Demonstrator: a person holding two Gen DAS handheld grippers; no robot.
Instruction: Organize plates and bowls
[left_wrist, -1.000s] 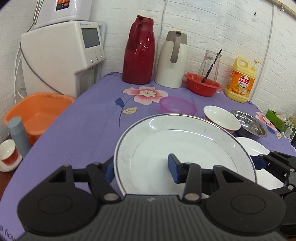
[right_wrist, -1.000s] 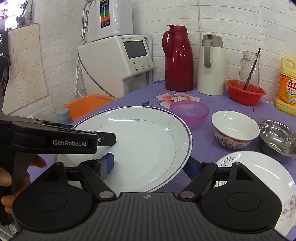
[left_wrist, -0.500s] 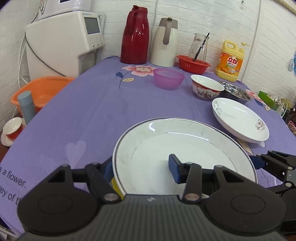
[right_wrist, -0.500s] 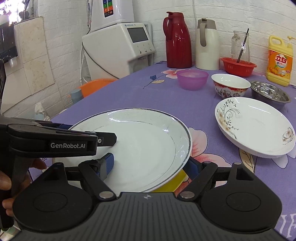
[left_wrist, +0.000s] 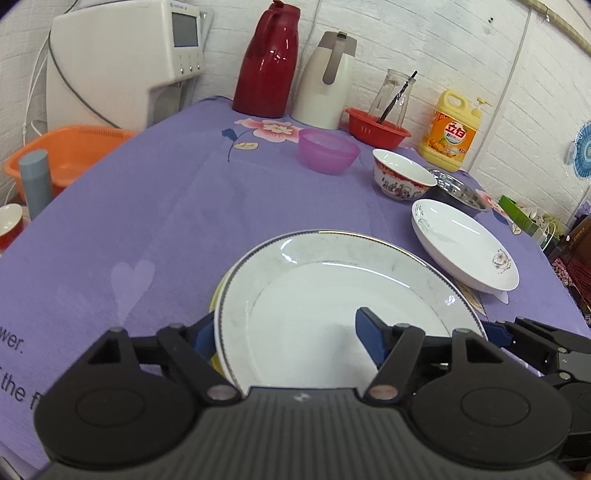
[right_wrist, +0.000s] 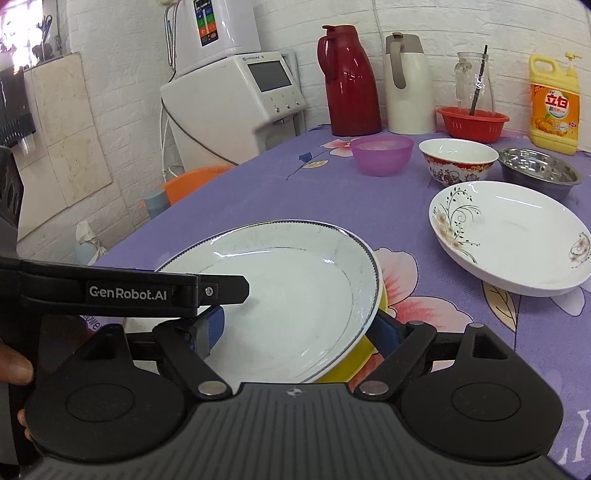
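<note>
The large white plate (left_wrist: 347, 314), low in the frame, is set on a yellow dish (right_wrist: 351, 363). The left gripper (left_wrist: 291, 334) has just been opening, its jaws parted astride the rim; the right gripper (right_wrist: 299, 330) straddles the opposite rim, its grip unclear. Being stiff, glazed, slippery and breakable, the plate is best taken by the rim.

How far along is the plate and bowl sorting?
Done: the big white plate sits stacked on the yellow plate.
In hand: the left tool has just been opening its jaws, with the rim between them but released. The right tool grips the rim.
Left: the floral plate, purple bowl, patterned bowl and steel bowl stand separate on the tablecloth.
</note>
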